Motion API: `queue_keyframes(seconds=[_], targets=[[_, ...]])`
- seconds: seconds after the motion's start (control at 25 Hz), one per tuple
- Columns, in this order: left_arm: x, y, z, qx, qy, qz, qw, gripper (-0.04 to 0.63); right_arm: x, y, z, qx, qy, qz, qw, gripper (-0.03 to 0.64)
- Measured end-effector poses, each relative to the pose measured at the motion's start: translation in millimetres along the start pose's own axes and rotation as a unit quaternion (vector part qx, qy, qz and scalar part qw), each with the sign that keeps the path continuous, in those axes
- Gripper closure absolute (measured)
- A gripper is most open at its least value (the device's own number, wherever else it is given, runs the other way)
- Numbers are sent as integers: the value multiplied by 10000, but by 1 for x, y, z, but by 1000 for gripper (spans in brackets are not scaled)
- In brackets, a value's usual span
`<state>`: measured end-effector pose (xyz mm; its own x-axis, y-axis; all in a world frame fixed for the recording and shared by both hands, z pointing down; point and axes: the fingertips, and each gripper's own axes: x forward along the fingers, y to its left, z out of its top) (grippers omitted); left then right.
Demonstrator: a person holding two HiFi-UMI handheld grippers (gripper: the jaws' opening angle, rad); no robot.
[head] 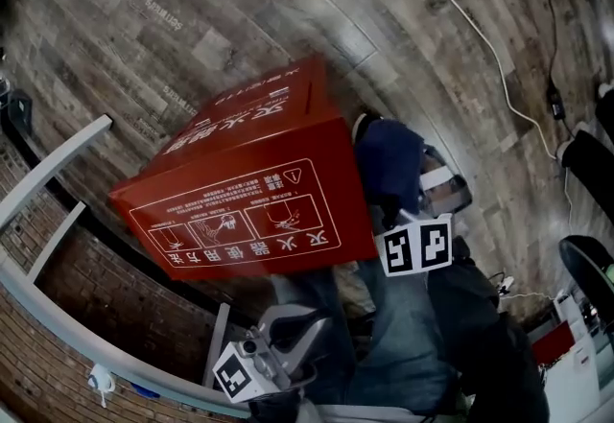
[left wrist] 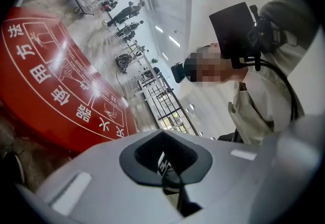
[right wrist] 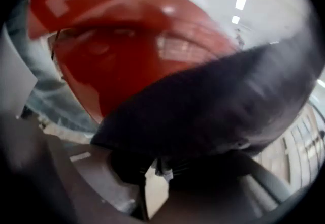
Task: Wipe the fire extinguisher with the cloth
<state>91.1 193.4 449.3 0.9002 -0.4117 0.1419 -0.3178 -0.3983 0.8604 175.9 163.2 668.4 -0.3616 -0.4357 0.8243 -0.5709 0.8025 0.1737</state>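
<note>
A red fire extinguisher box [head: 245, 191] with white print stands on the wood floor, its printed face towards me. A dark blue cloth [head: 389, 162] lies against the box's right side. My right gripper [head: 395, 212] is shut on the cloth just below it, its marker cube towards me. In the right gripper view the cloth [right wrist: 213, 111] fills the jaws of the right gripper [right wrist: 157, 167], and the red box [right wrist: 137, 50] lies close behind. My left gripper [head: 305, 327] hangs below the box, apart from it. The left gripper [left wrist: 165, 159] holds nothing; the box [left wrist: 45, 91] shows at its left.
A white cable [head: 480, 37] runs across the wood floor at the upper right. A white railing [head: 58, 162] and a brick ledge border the left. Black stands [head: 590, 162] and a red-and-white case [head: 566, 354] sit at the right. The person [left wrist: 264, 65] fills the left gripper view's right.
</note>
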Motion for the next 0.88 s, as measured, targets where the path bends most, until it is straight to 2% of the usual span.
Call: queue_keyframes(seconds=[0.08,0.28,0.4,0.48,0.64,0.72,0.8,0.88], targets=[[0,-2,2,24,-51,58,10000,592,14,-18,1,-295,-15,-75,9995,561],[-3,-4,14,197,-222,237,9993,592,42,-68,16,-220,-178,-460,9985,561],[-6,-6,24,251,-329,300,9987,592,36,-61,10,542,-294,-155,9980,561],[-5,-5,28,244,-387,301,9985,592,27,-37,4,730,-334,246,9965,561],[1,-4,26,170,-433,276,9985,592,4,29,-10,441,-314,1029,9932,561],[1,-5,23,131,-418,263,9987,592,-1,46,-13,125,-330,1243,9916,561],[0,-6,24,121,-430,271,9986,592,4,37,-14,-325,-297,1143,9925,561],[-2,-6,27,137,-477,302,9983,592,14,9,-9,-691,-298,831,9937,561]])
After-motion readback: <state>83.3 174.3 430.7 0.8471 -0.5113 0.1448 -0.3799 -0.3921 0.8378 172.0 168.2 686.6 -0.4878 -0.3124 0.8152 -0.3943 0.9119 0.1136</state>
